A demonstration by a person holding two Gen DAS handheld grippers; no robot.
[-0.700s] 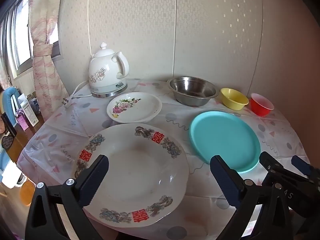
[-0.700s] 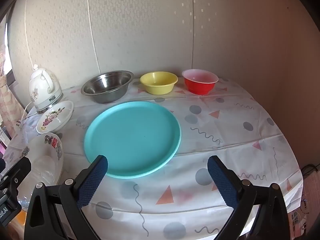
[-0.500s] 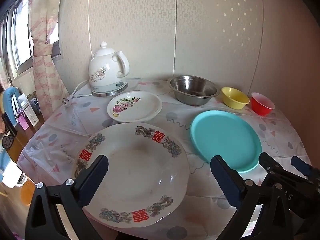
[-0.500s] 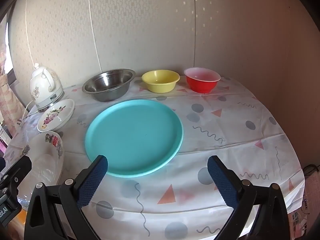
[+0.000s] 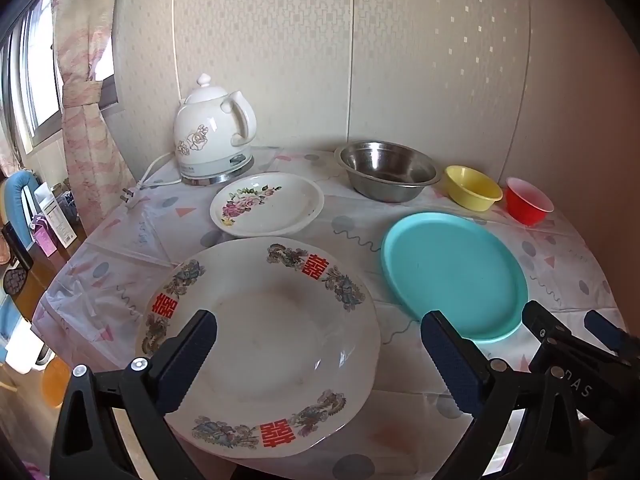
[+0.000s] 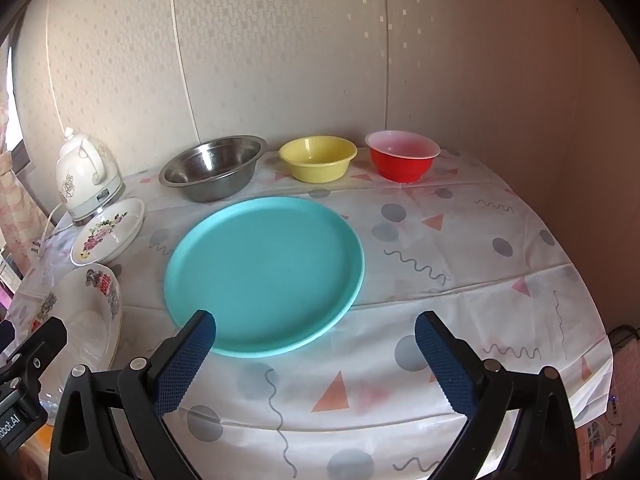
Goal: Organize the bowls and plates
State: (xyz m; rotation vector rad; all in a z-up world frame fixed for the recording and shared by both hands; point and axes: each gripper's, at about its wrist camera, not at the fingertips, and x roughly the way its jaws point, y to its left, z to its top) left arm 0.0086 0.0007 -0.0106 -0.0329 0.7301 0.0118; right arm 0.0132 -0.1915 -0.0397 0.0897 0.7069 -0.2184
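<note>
Nearest of all, the left gripper (image 5: 318,336) hangs above the near edge of the table (image 6: 480,264) with its blue-padded fingers (image 5: 188,356) spread wide and grasping nothing; the big white plate with red characters and dragon motifs (image 5: 264,344) lies flat on the tablecloth directly beneath them, its near rim close to the table edge. Just to the right, the right gripper (image 6: 314,338) is likewise fully released, its fingers (image 6: 444,360) framing the near rim of the turquoise plate (image 6: 264,276) without touching it. That turquoise plate lies flat in the middle of the table, just right of the big patterned plate and apart from it. Farther back on the left sits the smaller white plate with a pink rose print (image 5: 267,204), just beyond the big plate's far rim. Behind it, at the far left by the wall, a white ceramic kettle (image 5: 214,140) stands upright on its base, its cord and plug lying on the cloth to the left. Along the far edge beside the wall, from left to right, stand a steel bowl (image 6: 214,168), a yellow bowl (image 6: 318,158) and a red bowl (image 6: 402,156), each upright, near one another but apart. A pink curtain (image 5: 86,92) hangs at the far left by a window.
</note>
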